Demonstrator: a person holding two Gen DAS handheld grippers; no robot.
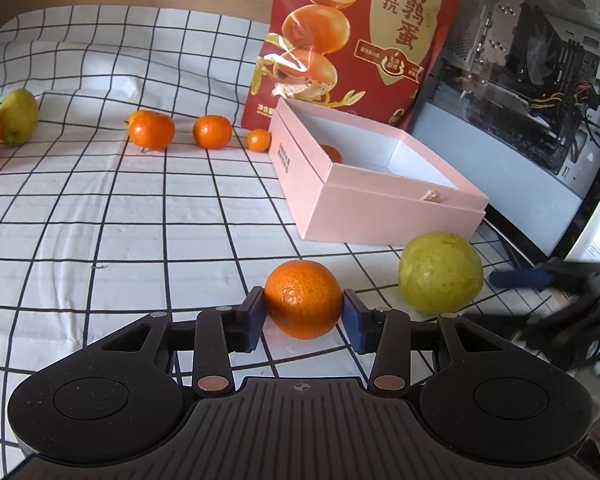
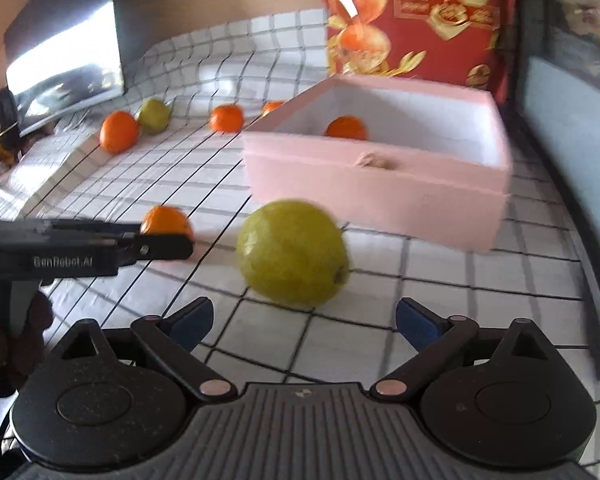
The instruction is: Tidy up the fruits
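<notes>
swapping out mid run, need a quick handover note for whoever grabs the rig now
Left tool: pads on both sides of an orange resting on the checked cloth, not lifted.
Right tool: open, empty, facing the green fruit, not touching it.
Done: one orange lies in the pink box.
Left: the gripped orange, the near green fruit, and on the far cloth three small oranges, a larger orange and a second green fruit.

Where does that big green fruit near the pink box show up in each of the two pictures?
Left wrist view: the green fruit sits lower right, beside the orange between the left gripper fingers.
Right wrist view: the fruit is centre, ahead of the open right gripper.
Shared landmark: pink box.
</notes>
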